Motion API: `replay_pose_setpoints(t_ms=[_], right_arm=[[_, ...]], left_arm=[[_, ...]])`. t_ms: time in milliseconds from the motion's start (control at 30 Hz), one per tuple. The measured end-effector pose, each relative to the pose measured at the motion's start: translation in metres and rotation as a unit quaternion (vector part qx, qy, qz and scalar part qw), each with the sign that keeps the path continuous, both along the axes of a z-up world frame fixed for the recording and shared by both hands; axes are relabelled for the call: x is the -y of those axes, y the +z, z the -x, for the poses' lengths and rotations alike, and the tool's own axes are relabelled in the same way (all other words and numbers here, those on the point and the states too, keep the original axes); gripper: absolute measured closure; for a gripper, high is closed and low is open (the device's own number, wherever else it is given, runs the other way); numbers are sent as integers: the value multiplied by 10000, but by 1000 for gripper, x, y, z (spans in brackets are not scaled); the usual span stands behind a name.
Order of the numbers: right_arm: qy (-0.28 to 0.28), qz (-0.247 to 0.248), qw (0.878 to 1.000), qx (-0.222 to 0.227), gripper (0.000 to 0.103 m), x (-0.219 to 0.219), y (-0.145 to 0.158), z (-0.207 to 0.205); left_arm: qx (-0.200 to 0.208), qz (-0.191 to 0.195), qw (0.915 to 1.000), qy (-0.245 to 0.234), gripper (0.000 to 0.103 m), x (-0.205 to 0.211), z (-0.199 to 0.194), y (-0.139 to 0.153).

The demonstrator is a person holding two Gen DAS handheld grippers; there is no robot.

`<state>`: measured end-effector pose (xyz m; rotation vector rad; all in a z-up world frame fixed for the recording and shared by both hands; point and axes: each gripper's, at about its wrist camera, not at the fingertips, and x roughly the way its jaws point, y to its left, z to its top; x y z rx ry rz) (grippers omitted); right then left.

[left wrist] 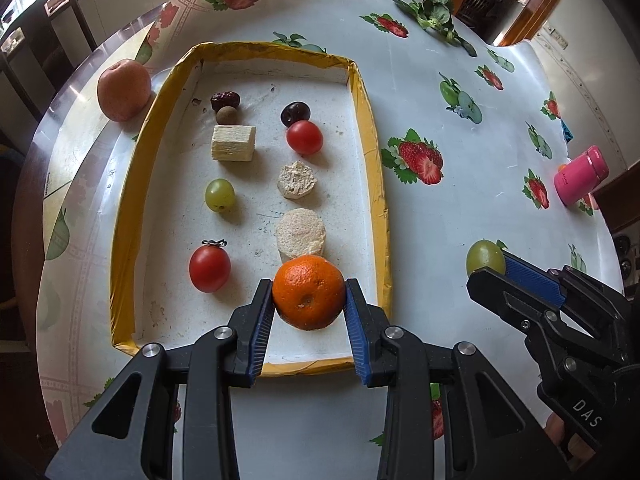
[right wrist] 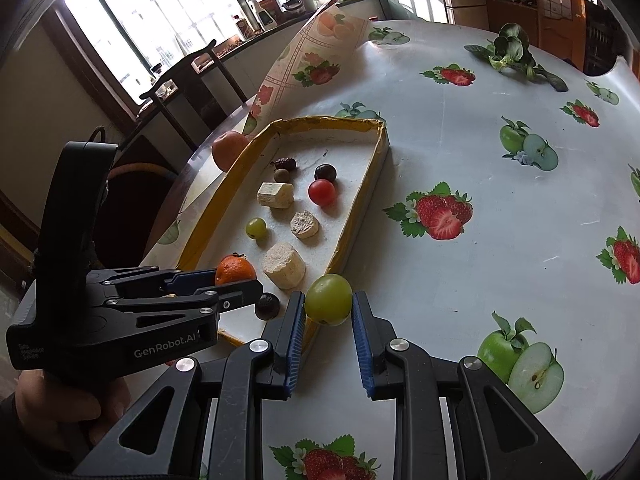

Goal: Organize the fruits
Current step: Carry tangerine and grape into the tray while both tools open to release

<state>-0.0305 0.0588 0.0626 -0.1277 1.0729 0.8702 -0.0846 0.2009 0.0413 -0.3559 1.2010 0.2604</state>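
My left gripper (left wrist: 308, 286) is shut on an orange mandarin (left wrist: 309, 300), held over the near end of a white tray with a yellow rim (left wrist: 370, 128). In the right wrist view the mandarin (right wrist: 235, 269) shows just past the left gripper (right wrist: 244, 282). My right gripper (right wrist: 328, 298) is shut on a green grape (right wrist: 329, 299) by the tray's near right corner (right wrist: 344, 248); the left wrist view shows this grape (left wrist: 485, 258) to the right of the tray. In the tray lie two cherry tomatoes (left wrist: 305, 137) (left wrist: 209, 269), another green grape (left wrist: 219, 195), dark fruits and pale blocks.
A reddish apple (left wrist: 124, 90) sits outside the tray at its far left. A pink cup (left wrist: 581, 176) lies at the table's right edge and leafy greens (left wrist: 434, 12) at the far side. A dark chair (right wrist: 188, 80) stands beyond the table. A hand (right wrist: 60, 412) holds the left gripper.
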Motion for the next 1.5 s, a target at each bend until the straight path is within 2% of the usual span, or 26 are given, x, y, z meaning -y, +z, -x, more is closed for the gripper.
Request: replay_pose_setpoints(t_ms=[300,567,867,1100,1267,1500], right_arm=[[156,63,9998,-76,79,-16,-9,3],[312,93,9994,-68,79,-46,-16,-11],[305,89,9995,72,79,-94,-17,-59],[253,167,9994,182,79,-132,-21,-105],[150,297,9994,122,79,-148,-35,-126],[40,299,9995,24,79,-154,-48,-140]], left_arm=[[-60,115,9997,226,71,-22,12,-9],[52,379,9980,494,71,-52,14,-11],[222,462,9968,612,71,-91,-25,-6],[162,408,9971,614,71,-109,-62,-15],[102,429,9973,592,71,-112,-74,-22],[221,483,9980,343,71,-99,-71,-11]])
